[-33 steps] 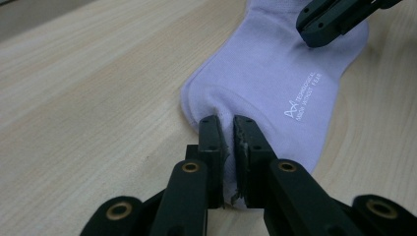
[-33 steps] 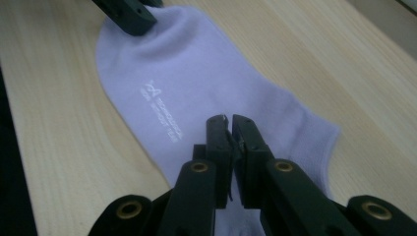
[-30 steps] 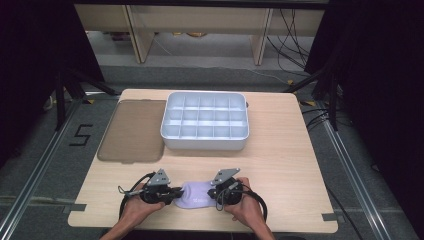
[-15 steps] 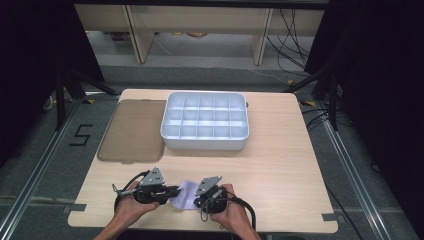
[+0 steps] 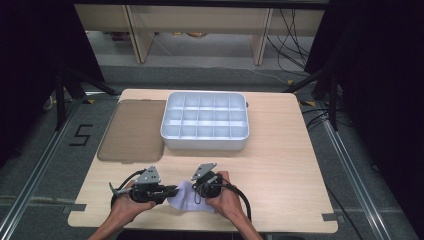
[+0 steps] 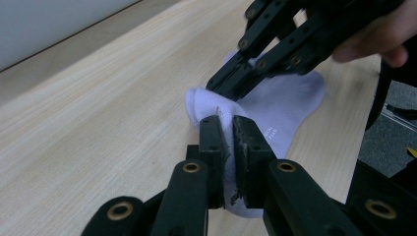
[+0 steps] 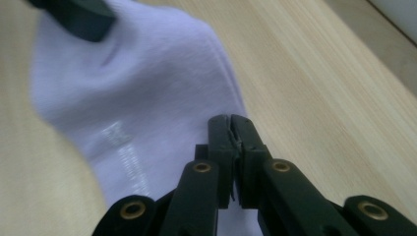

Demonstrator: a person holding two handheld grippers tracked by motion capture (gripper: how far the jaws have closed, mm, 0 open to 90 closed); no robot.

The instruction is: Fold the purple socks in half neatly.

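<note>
A pale lilac sock lies bunched on the wooden table near its front edge, between my two grippers. My left gripper is shut on one end of the sock, with fabric pinched between its jaws. From the right, my right gripper reaches in with its jaws pressed together on the sock's edge. In the left gripper view the right gripper's tips sit on the sock just beyond my own jaws. The sock spreads out to the left in the right gripper view.
A white tray with several compartments stands at the middle back of the table. A flat brown lid lies to its left. Both hands hold the grippers close to the table's front edge.
My right gripper has moved left toward the left gripper, and the sock, stretched out between them before, is now bunched. The left gripper has barely moved.
</note>
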